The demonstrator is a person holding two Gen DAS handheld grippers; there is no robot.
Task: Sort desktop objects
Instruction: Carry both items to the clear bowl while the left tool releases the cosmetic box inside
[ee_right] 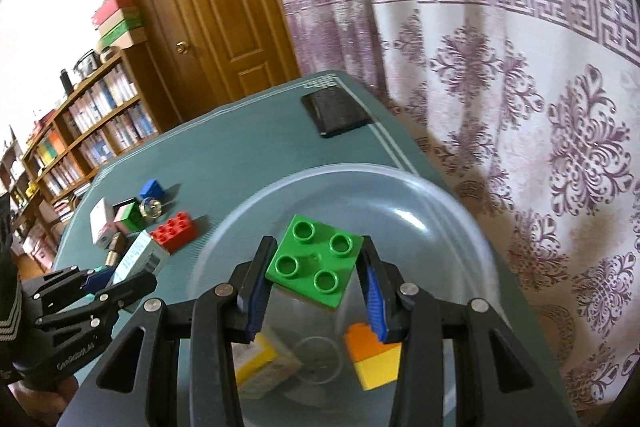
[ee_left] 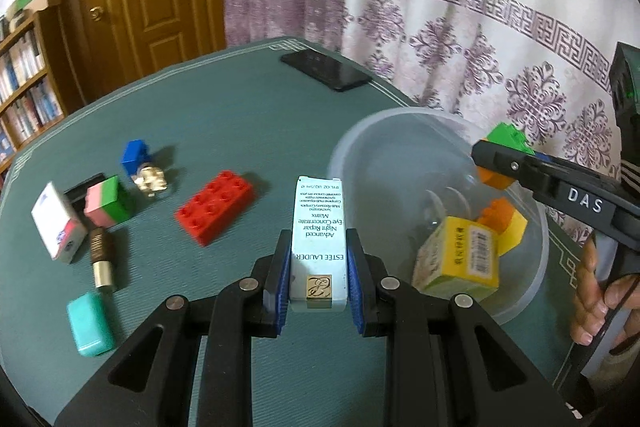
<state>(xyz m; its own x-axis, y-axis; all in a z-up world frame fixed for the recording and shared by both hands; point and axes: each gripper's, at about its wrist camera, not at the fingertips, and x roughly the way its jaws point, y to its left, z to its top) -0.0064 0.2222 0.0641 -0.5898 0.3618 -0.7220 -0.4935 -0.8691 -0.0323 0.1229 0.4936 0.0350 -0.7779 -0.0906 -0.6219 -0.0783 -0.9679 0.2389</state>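
- A green brick (ee_right: 316, 261) is held above the clear tub (ee_right: 460, 203), clamped between the fingers (ee_right: 376, 303) of the right gripper (ee_right: 316, 291); studs are turned up toward the camera.
- Step in hand is judged to be dropping the brick into the tub: the brick should be brought low and over the middle before release, so it is not bounced off the rim or off the pieces already inside.
- An orange-and-yellow brick (ee_right: 374, 357) and a yellow carton (ee_left: 460, 255) are seen lying on the tub floor; the drop is best aimed at the bare part between them.
- Right fingers are set moderately apart, closed on opposite sides of the green brick; the grip appears slightly skewed, so a slow opening is advised.
- A pale blue cosmetics box (ee_left: 318, 243) is clamped in the left gripper (ee_left: 318, 275), held lengthwise just left of the tub; its fingers (ee_left: 282, 277) are set narrowly, pressed on both long sides.
- Whether the box is lifted off the bench (ee_left: 240, 123) or resting on it cannot be told.
- Left unsorted on the bench: red brick (ee_left: 214, 207), blue brick (ee_left: 136, 153), pink-green block (ee_left: 108, 201), teal case (ee_left: 90, 323), white box (ee_left: 58, 223).
- A black phone (ee_left: 326, 69) is lying at the far edge, well apart from the rest.
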